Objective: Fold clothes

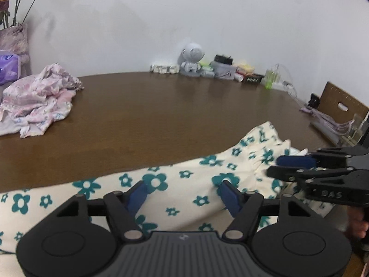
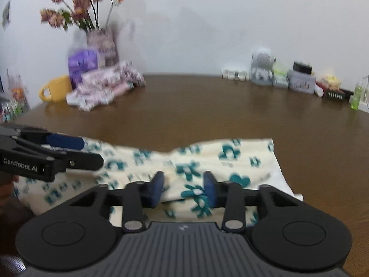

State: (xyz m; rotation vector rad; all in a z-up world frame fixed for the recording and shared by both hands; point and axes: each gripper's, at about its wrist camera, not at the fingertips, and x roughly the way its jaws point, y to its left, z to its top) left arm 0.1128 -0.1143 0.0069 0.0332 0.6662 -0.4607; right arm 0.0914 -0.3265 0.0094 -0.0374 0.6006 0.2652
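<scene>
A brown wooden table stood against a white wall. On it sat a yellow mug, a vase of flowers, a purple packet and a small grey robot figure.

Bare brown table is lying open across the middle, between the flowered cream garment at the near edge and the wall. A crumpled pink clothes pile is blocking the far left corner, with a yellow mug, a purple pack and a flower vase crowding behind it. A row of small clutter is lining the back right along the wall. The right gripper is reaching in from the side, narrowing the room above the garment's right end.
</scene>
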